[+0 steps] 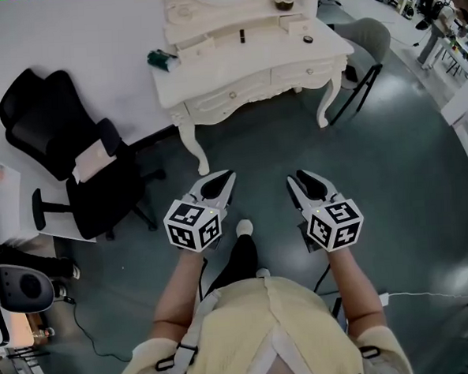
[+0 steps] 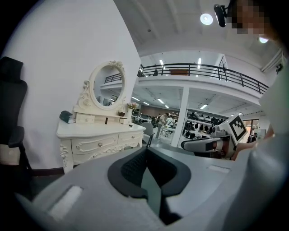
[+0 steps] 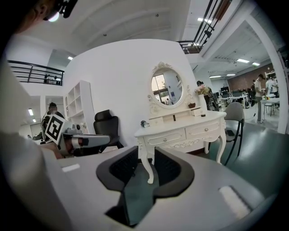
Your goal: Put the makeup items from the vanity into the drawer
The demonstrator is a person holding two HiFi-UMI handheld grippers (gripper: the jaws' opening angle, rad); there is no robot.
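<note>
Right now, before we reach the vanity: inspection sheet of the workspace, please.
Surface: vanity, white; front drawers shut.
Job's things: small dark upright item and small dark round item on the vanity, too small to identify.
Clutter: teal object at the vanity's left end; small pot beside the mirror.
Grippers: left hand-held gripper shut, empty; right hand-held gripper open, empty; both short of the vanity.
Cables: white cable on the floor at right; black cable at lower left.
Surroundings: black office chair left of the vanity, grey chair right.
</note>
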